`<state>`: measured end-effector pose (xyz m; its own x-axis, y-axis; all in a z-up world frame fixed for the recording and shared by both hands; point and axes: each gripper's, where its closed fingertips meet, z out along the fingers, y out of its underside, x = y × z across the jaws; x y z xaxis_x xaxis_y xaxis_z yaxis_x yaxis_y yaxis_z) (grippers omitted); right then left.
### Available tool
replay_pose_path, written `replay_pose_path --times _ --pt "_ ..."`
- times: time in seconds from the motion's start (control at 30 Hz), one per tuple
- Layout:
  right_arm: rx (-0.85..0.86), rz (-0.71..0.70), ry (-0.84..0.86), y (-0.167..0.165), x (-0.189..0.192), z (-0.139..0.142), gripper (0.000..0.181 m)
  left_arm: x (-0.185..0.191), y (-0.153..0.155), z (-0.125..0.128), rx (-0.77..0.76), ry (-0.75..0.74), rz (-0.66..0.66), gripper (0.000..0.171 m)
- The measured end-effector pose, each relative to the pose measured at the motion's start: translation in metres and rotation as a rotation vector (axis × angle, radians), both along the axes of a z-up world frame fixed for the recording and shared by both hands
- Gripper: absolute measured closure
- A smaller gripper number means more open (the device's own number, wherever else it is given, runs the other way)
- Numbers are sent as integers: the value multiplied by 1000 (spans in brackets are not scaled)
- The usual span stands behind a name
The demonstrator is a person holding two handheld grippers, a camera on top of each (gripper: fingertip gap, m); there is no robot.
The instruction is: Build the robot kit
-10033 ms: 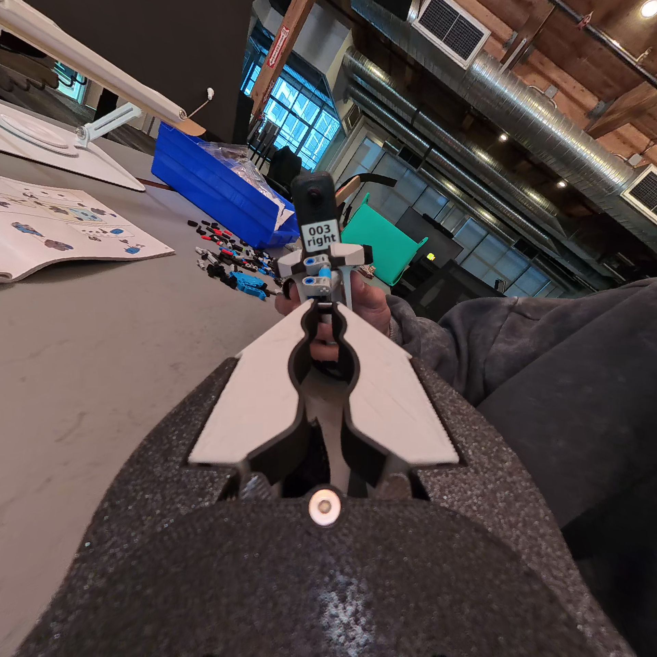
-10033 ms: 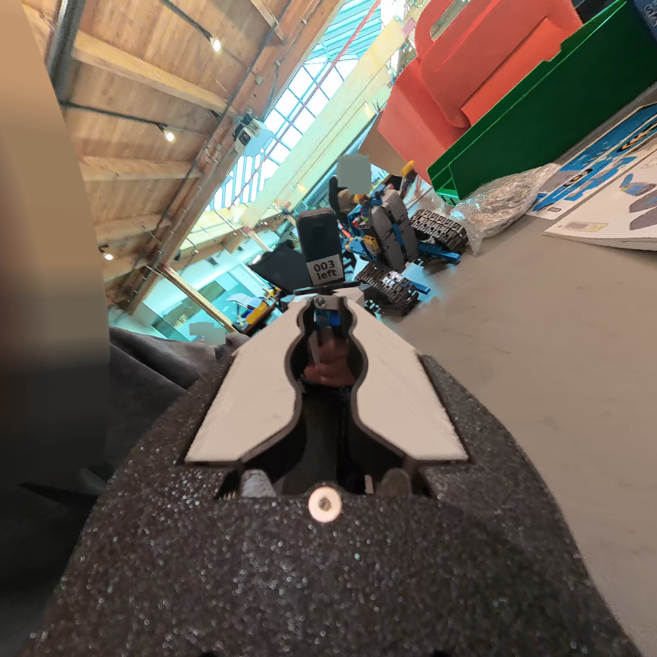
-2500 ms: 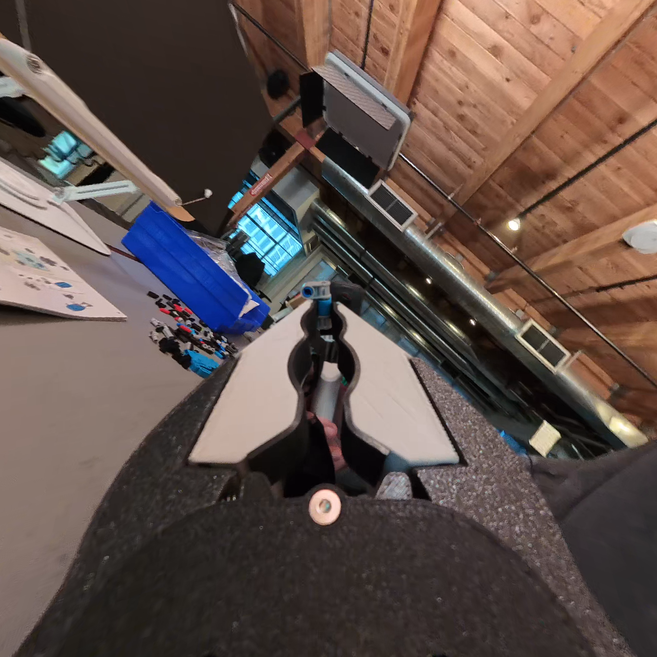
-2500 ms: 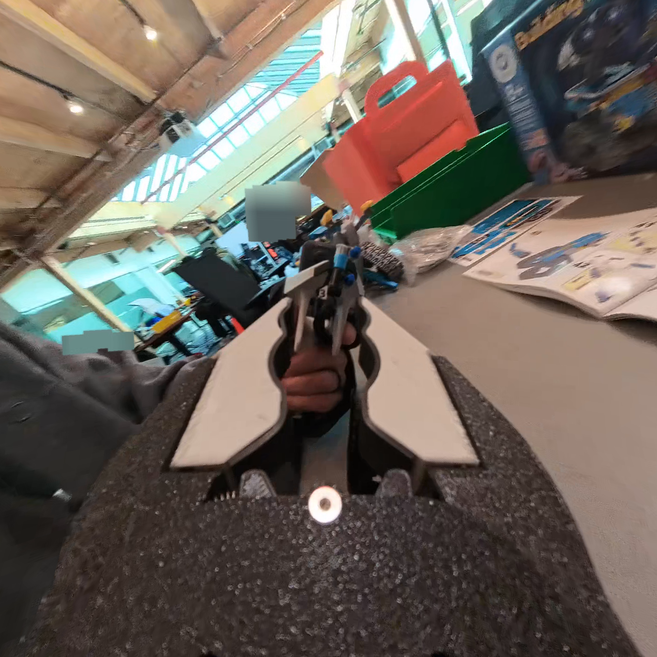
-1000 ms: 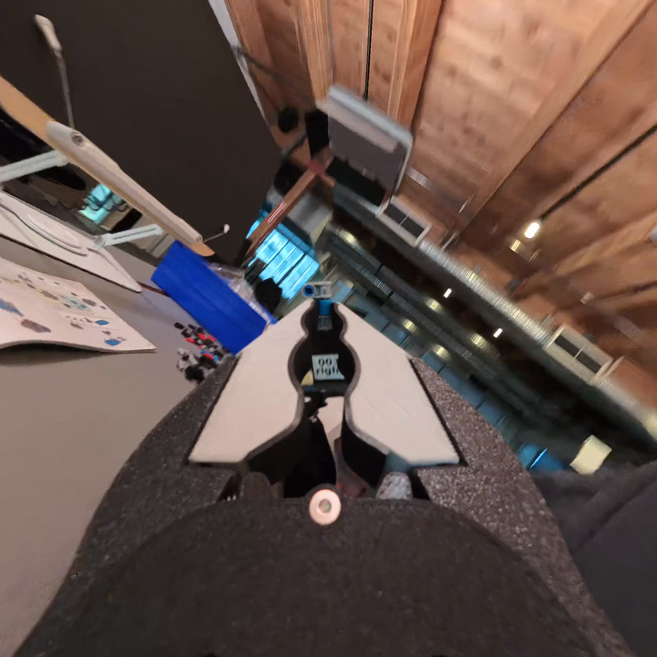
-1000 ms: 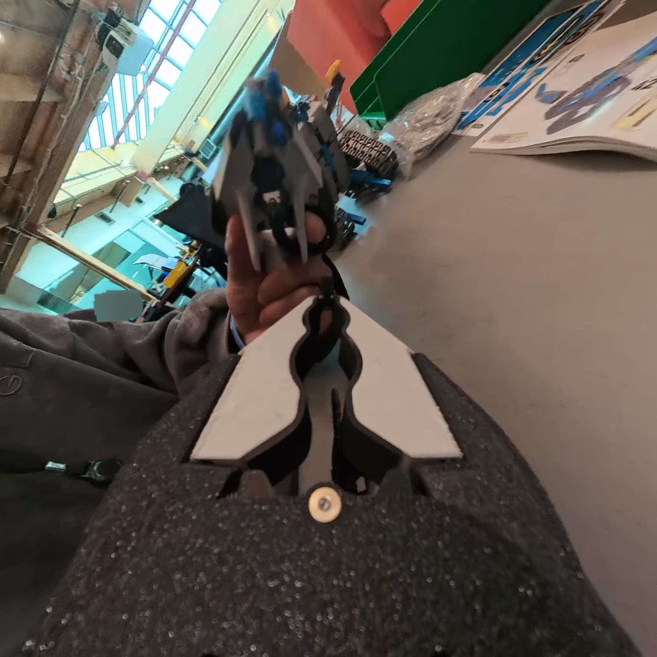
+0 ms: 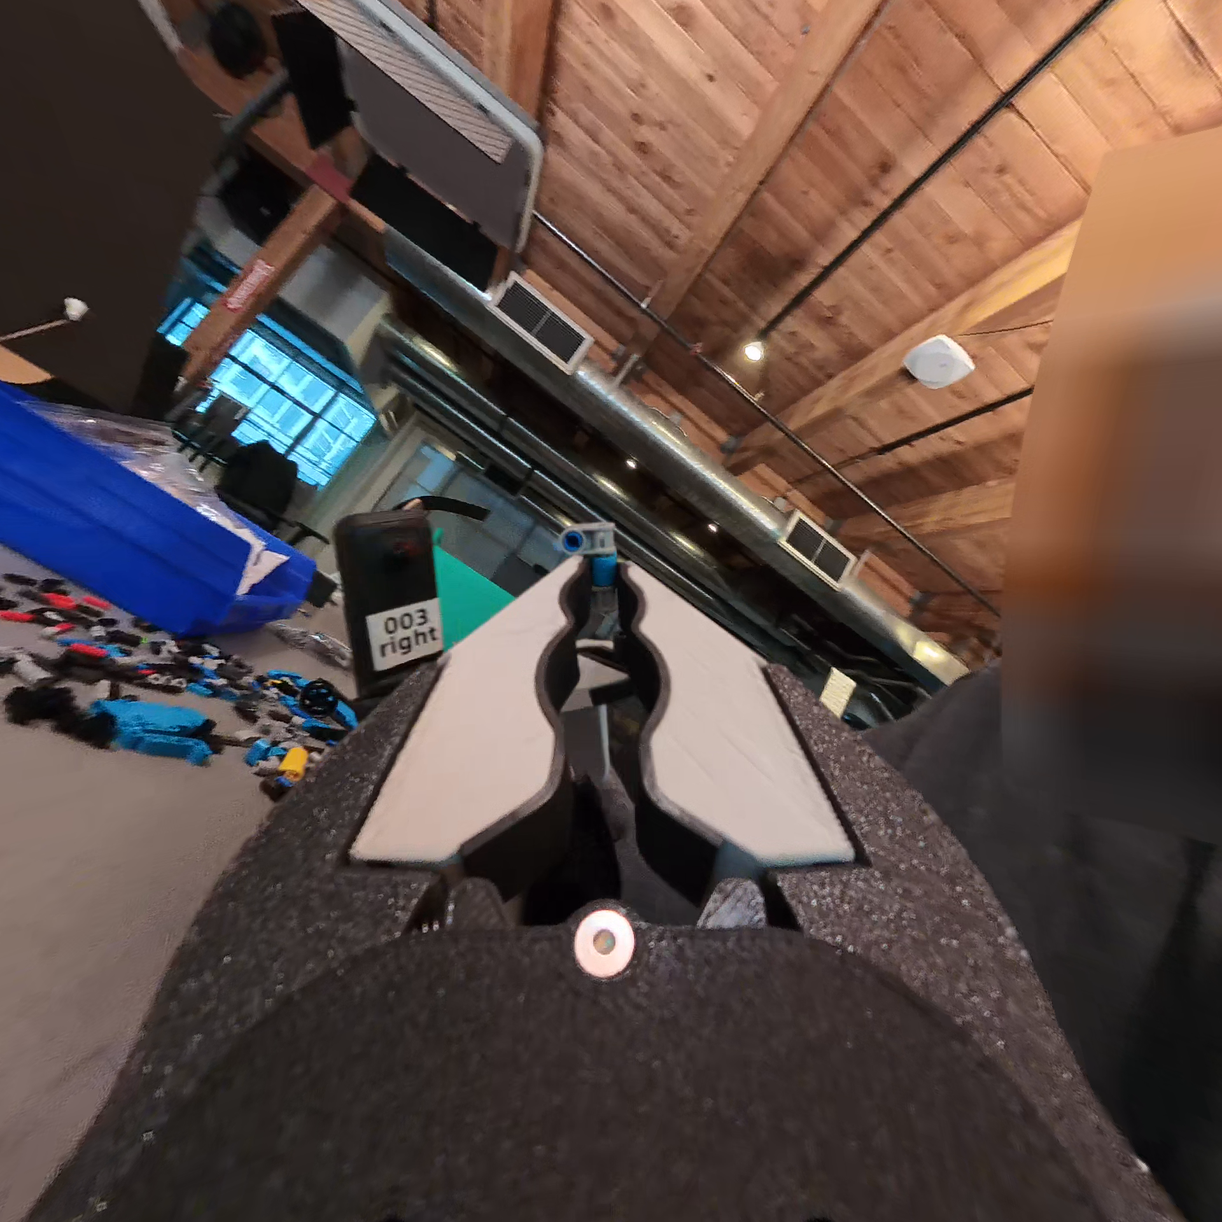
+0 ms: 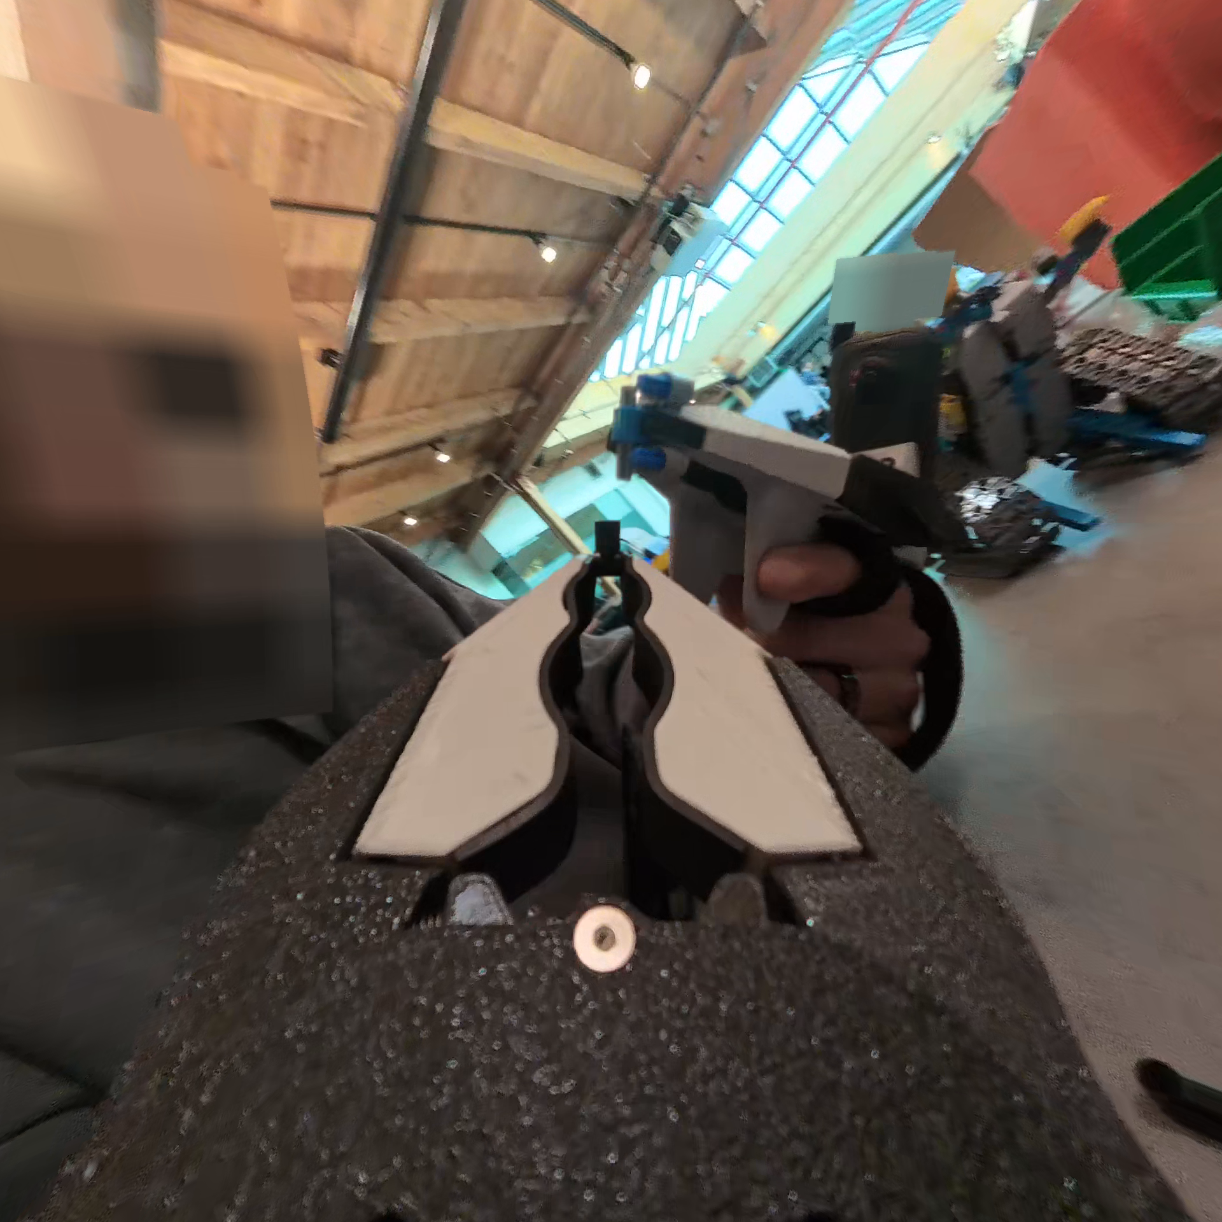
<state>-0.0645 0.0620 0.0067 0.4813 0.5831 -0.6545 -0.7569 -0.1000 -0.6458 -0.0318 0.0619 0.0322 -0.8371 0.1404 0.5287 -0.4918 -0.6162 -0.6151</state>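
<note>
My left gripper [image 7: 598, 562] is shut on a small grey and blue brick piece [image 7: 587, 539] that sticks out past its tips, held up in the air. My right gripper [image 8: 607, 565] is shut on a small black piece [image 8: 607, 539]. In the right wrist view the left gripper [image 8: 668, 430] shows to the upper right, held by a hand [image 8: 846, 635], with the brick piece [image 8: 645, 423] at its tips. The two grippers are apart. The right gripper's black camera body [image 7: 390, 588] shows left of my left fingers.
Loose black, blue and red brick pieces [image 7: 132, 674] lie on the grey table [image 7: 99, 859] before a blue bin [image 7: 132, 529]. A tracked brick model [image 8: 1058, 397], a green bin [image 8: 1177, 251] and a red box [image 8: 1091, 132] stand at the back. A grey sleeve [image 8: 397, 595] is close. The tips of both grippers are at nearly the same place.
The grippers no longer face each other tip to tip: the left one now sits to the right in the right wrist view, and the right one to the left in the left wrist view.
</note>
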Motion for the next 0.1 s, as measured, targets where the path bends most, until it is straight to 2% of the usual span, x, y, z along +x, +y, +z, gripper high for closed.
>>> replay_pose_path --times 0.1 --pt "27 58 34 -4 -5 4 174 -10 -9 2 18 -38 -51 166"
